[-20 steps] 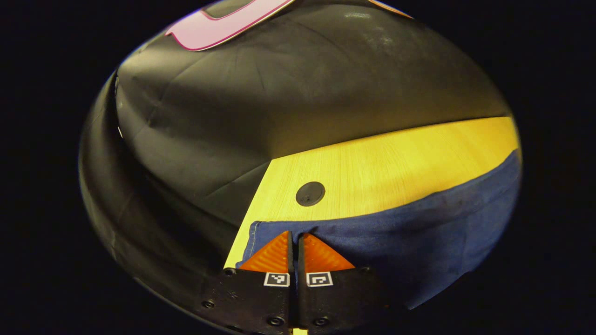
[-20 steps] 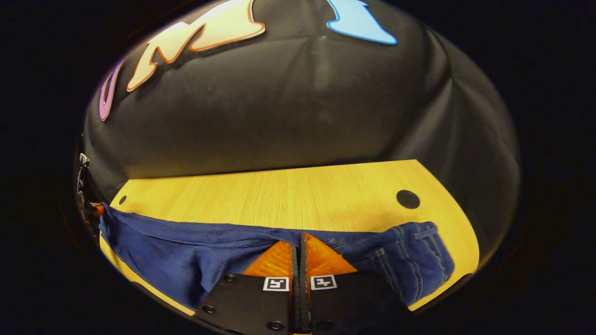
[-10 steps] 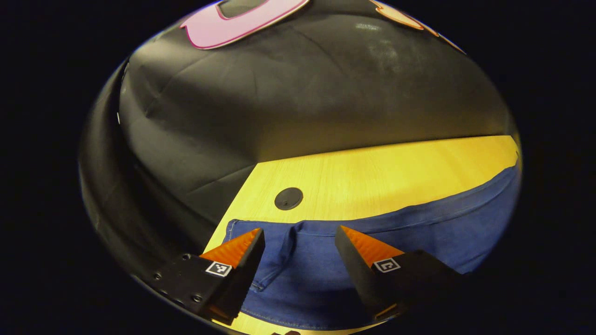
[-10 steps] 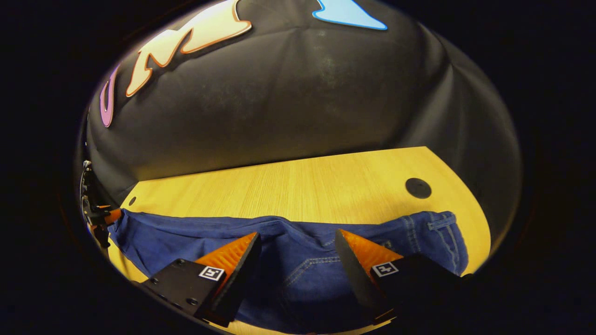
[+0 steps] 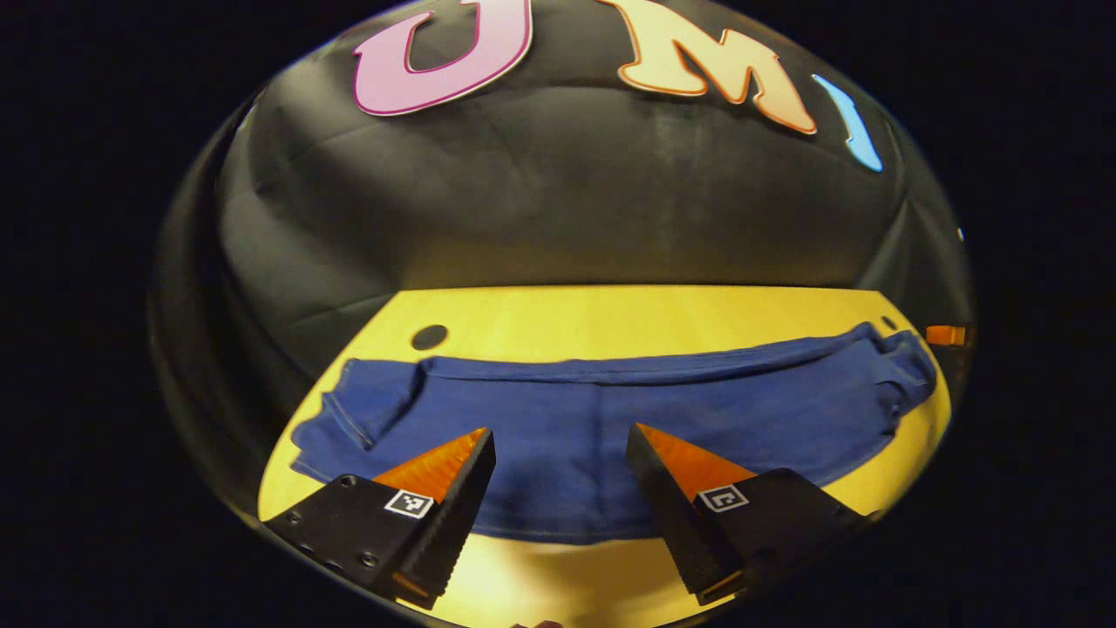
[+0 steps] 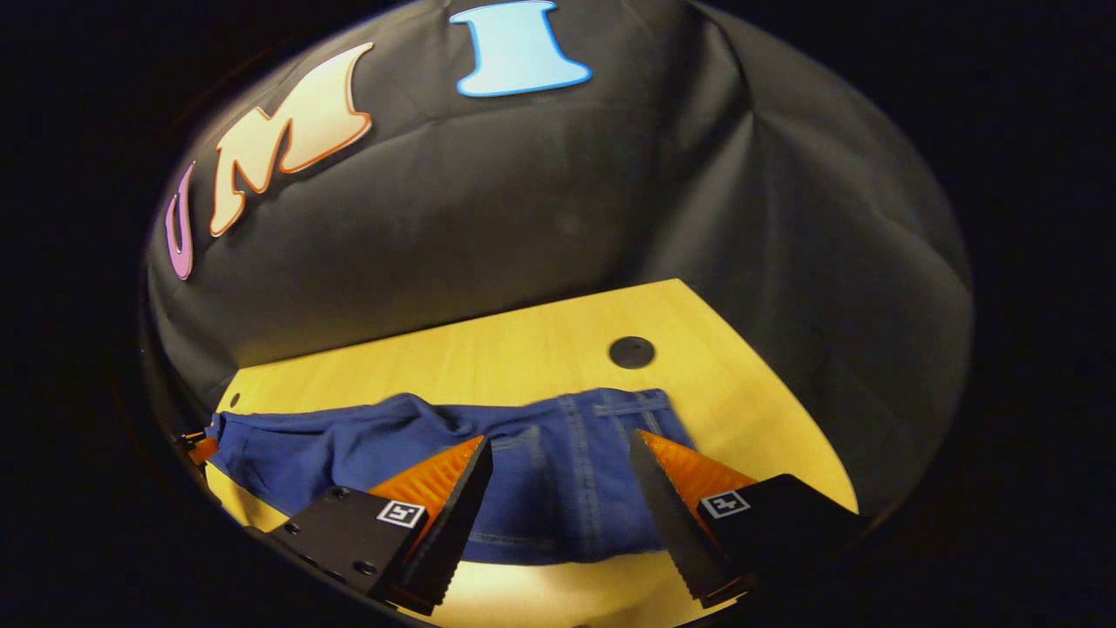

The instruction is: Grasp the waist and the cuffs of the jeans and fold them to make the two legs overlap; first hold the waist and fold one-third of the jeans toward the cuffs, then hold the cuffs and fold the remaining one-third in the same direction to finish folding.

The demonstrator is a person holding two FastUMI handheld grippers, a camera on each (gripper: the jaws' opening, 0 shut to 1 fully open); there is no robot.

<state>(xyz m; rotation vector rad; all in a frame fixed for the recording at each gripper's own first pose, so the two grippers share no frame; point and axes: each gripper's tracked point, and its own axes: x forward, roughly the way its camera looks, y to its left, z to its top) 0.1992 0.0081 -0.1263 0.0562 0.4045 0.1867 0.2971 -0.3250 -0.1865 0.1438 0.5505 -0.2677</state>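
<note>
Left gripper view spans the whole jeans beyond its spread tool; the right tool, also spread, faces stitched seams.

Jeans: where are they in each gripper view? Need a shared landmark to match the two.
Left gripper view: the jeans lie flat in a long band across the lower middle, behind the open left gripper.
Right gripper view: the jeans run from lower left to centre, stitched end at right, behind the open right gripper.
Shared landmark: the yellow wooden table under the jeans, against the black cloth wall.
</note>
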